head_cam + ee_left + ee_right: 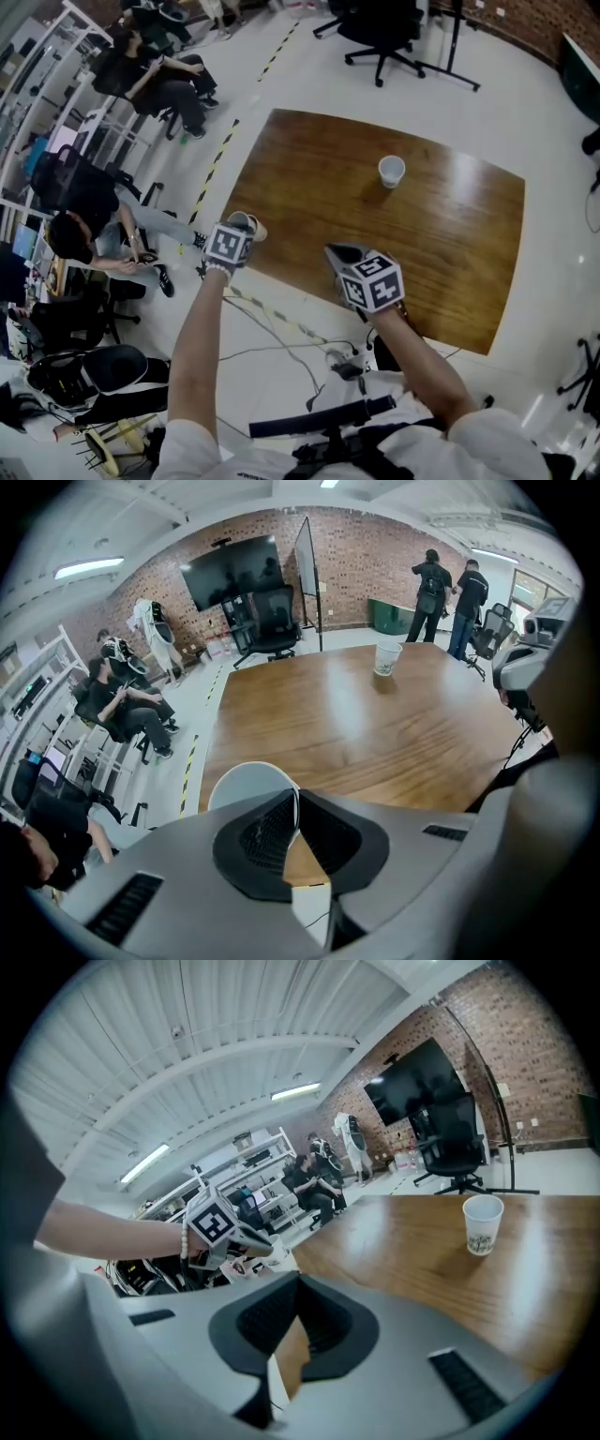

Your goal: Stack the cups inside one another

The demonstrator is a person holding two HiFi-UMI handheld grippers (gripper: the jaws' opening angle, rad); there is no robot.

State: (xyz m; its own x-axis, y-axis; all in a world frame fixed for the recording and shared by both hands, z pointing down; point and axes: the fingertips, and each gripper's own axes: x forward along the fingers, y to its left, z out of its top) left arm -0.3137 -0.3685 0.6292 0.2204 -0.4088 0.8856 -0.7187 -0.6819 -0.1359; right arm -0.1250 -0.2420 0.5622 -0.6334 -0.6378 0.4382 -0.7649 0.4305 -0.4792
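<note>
A white paper cup (391, 171) with a printed pattern stands upright on the far part of the brown wooden table (450, 262); it also shows in the left gripper view as the far cup (386, 658) and in the right gripper view (482, 1224). My left gripper (246, 225) hangs at the table's near left edge, shut on the rim of a second white cup (246, 782), its jaws pinching the cup's wall. My right gripper (339, 253) hovers over the near edge, shut with nothing between its jaws (298, 1283).
People (112, 234) sit on chairs at the left beside shelving. A black office chair (380, 28) stands beyond the table. Yellow-black floor tape (211, 178) runs along the table's left side, and cables (281, 328) lie on the floor near me.
</note>
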